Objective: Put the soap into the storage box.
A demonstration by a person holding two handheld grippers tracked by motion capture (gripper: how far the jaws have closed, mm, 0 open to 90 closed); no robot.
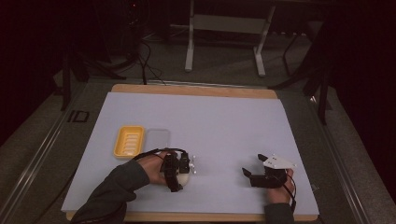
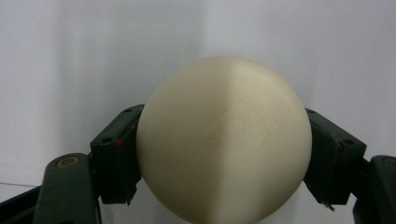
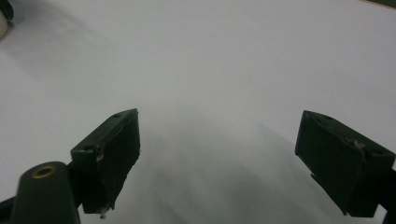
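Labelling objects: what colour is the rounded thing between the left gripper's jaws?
Cream-white bar of soap, clearest in the left gripper view.

thing: cream ball (image 2: pixel 224 140) | look: round, smooth, shiny, one colour all over | state: pressed on both sides between two black jaws | pose: sits on the white desk sheet (image 1: pixel 219 121) | place: near the front edge of the desk, left of the middle, just right of the front-left part
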